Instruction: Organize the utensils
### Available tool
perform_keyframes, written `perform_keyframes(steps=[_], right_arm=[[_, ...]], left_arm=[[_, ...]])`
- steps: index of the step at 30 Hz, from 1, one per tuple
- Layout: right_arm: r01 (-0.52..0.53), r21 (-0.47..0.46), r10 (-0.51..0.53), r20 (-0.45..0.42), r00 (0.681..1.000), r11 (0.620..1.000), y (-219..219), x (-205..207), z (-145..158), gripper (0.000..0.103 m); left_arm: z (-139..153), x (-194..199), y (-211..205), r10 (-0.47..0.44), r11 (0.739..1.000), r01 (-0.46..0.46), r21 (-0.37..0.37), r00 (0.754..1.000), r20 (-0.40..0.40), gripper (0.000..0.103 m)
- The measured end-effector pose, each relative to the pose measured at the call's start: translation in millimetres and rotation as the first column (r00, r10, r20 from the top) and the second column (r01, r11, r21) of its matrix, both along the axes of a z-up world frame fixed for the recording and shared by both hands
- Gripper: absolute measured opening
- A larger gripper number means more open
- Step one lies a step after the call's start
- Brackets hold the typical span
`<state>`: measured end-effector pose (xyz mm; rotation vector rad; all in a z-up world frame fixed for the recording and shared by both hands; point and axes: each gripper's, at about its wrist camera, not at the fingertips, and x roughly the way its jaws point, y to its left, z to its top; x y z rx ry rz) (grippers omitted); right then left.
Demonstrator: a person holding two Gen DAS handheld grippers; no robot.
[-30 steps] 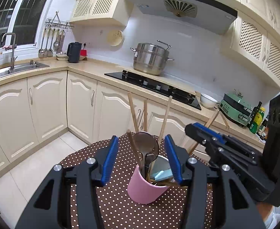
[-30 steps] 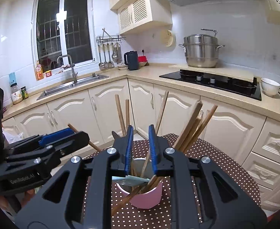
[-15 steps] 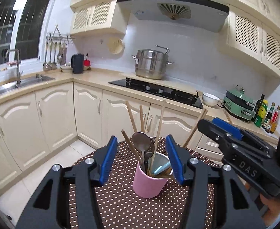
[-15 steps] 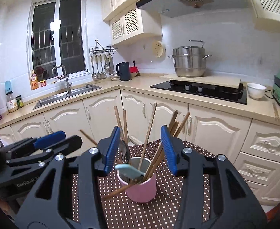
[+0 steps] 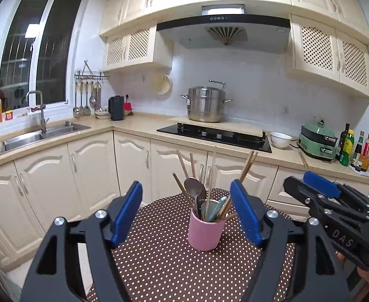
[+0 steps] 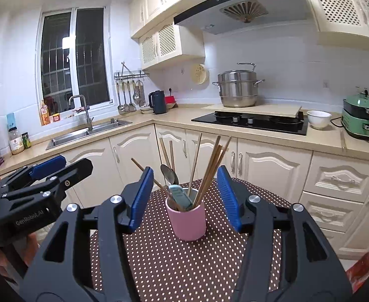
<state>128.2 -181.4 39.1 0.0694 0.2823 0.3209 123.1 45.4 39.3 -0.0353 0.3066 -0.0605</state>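
On polka-dot table (image 5: 159,264), pink cup (image 5: 205,231) stands upright near far edge, well short of cabinets. Wooden chopsticks (image 6: 209,166), metal spoon (image 5: 195,188), teal utensil (image 6: 181,196) all stand inside cup. Left gripper (image 5: 185,211) this side of cup, jaws opening, nothing between pads. Right gripper (image 6: 184,196) likewise this side of cup, jaws opening, empty. Judgement: utensils gathered in cup, task looks near done, release step in hand. Next: check table around cup for strays; none visible.
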Motion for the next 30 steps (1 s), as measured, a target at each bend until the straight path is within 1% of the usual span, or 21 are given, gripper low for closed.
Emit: perform_keyframes(steps=[3,7,9,13,16,18,20,23,26,30], right_arm=[[0.018,-0.004,-0.018,0.015,1.000,1.000,-0.7,-18.3,0.6,0.056],[0.033,-0.014,-0.032,0.032,0.999,0.999,-0.4,-38.5,-0.8,0.060],[0.039,-0.010,-0.039,0.037,0.999,0.999,-1.6,-48.4,-0.9,0.064],[0.054,-0.001,-0.053,0.049,0.997,0.999,-5.6,-64.6,0.8,0.068],[0.072,-0.011,-0.071,0.067,0.995,0.997,-6.3,-77.3,2.7,0.075],[0.079,-0.012,-0.078,0.077,0.994,0.997,-6.6,-84.4,2.9,0.081],[0.082,-0.008,-0.081,0.082,0.993,0.997,-8.1,-91.0,3.0,0.083],[0.091,-0.004,-0.090,0.089,0.992,0.996,-9.3,-100.1,0.5,0.089],[0.104,-0.005,-0.103,0.104,0.989,0.995,-9.4,-108.6,-0.6,0.091],[0.113,-0.022,-0.109,0.125,0.986,0.993,-5.4,-115.6,0.0,0.095]], left_arm=[[2.7,-19.3,-2.8,0.002,1.000,-0.003,0.016,1.000,0.019,0.074],[6.0,-38.8,-5.4,0.012,0.999,-0.013,0.035,0.999,0.036,0.075],[6.8,-47.8,-5.4,0.019,0.999,-0.020,0.035,0.999,0.040,0.076],[7.7,-65.9,-6.1,0.033,0.998,-0.036,0.053,0.998,0.059,0.079],[9.8,-78.3,-8.3,0.044,0.996,-0.049,0.068,0.996,0.081,0.081],[12.3,-87.1,-7.9,0.048,0.997,-0.054,0.064,0.995,0.091,0.082],[15.3,-94.7,-4.7,0.050,0.997,-0.056,0.051,0.994,0.101,0.083],[15.5,-106.2,0.3,0.079,0.996,-0.084,0.031,0.989,0.127,0.083],[15.4,-116.0,6.6,0.087,0.996,-0.088,0.005,0.987,0.139,0.083],[15.3,-122.0,7.8,0.081,0.997,-0.082,0.005,0.987,0.136,0.083]])
